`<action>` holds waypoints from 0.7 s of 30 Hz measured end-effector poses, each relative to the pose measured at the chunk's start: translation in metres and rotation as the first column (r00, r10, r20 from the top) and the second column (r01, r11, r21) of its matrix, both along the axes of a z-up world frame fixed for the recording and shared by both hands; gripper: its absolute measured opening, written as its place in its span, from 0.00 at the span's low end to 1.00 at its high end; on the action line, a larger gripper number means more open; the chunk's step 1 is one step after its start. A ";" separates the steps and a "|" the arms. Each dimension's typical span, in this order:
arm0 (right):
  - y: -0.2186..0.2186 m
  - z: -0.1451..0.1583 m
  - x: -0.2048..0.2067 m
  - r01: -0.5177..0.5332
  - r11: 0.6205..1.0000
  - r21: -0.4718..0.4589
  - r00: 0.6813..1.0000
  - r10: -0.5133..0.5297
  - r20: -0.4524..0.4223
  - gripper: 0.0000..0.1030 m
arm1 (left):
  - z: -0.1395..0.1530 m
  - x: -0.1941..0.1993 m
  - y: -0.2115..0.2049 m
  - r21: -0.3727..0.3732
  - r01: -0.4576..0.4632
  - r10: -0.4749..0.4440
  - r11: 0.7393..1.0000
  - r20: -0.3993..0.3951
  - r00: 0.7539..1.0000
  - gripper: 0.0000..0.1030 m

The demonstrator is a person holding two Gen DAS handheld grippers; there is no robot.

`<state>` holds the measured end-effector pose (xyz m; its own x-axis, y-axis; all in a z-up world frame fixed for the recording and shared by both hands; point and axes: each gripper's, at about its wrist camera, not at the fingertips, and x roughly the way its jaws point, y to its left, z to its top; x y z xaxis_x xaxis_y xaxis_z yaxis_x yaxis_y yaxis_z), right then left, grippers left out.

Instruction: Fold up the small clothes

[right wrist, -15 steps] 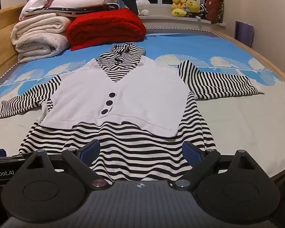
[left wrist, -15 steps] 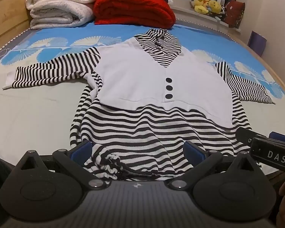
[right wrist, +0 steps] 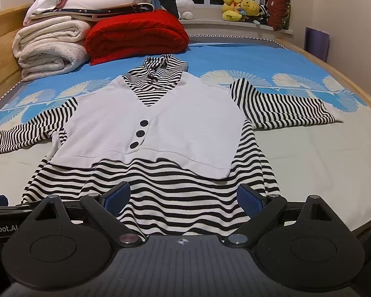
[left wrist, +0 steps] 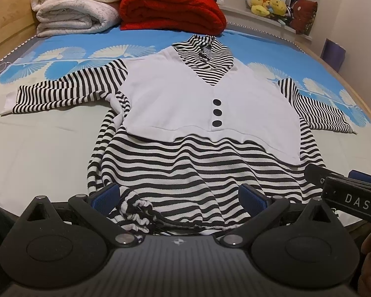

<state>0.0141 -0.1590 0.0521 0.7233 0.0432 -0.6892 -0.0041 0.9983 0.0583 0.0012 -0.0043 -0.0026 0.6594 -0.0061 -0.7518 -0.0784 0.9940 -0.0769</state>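
A small black-and-white striped top [left wrist: 200,173] with a white vest front and three black buttons lies spread face up on the bed, sleeves out to both sides; it also shows in the right wrist view [right wrist: 175,133]. My left gripper [left wrist: 178,198] is open, low over the bunched left part of the hem. My right gripper [right wrist: 183,198] is open over the right part of the hem, and its black body [left wrist: 346,193] shows at the right of the left wrist view.
Folded white blankets [right wrist: 49,47] and a red blanket [right wrist: 136,34] are stacked at the head of the bed. Plush toys [right wrist: 242,7] sit on the windowsill. The wooden bed frame [right wrist: 334,66] runs along the right; a purple bag [right wrist: 316,42] stands beyond it.
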 end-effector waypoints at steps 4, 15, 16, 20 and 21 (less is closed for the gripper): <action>-0.001 0.003 -0.002 -0.001 1.000 0.001 1.000 0.001 -0.001 0.91 | -0.001 0.000 -0.001 0.004 0.000 0.000 1.000 -0.001 1.000 0.99; 0.000 0.002 -0.001 0.006 1.000 0.002 1.000 -0.006 -0.016 0.91 | -0.005 -0.002 -0.005 0.044 0.000 0.001 0.999 -0.030 1.000 0.99; 0.001 0.002 0.000 0.007 1.000 0.010 0.999 -0.007 -0.037 0.91 | -0.006 -0.003 -0.006 0.044 0.001 0.000 0.999 -0.030 1.000 0.99; 0.001 0.001 0.000 0.006 1.000 0.019 0.999 -0.005 -0.045 0.91 | -0.005 -0.002 -0.005 0.054 0.000 0.002 0.999 -0.035 0.999 0.99; 0.001 0.001 0.000 0.007 1.000 0.017 0.999 -0.006 -0.051 0.91 | -0.005 -0.002 -0.005 0.057 0.000 0.002 0.998 -0.037 0.999 0.99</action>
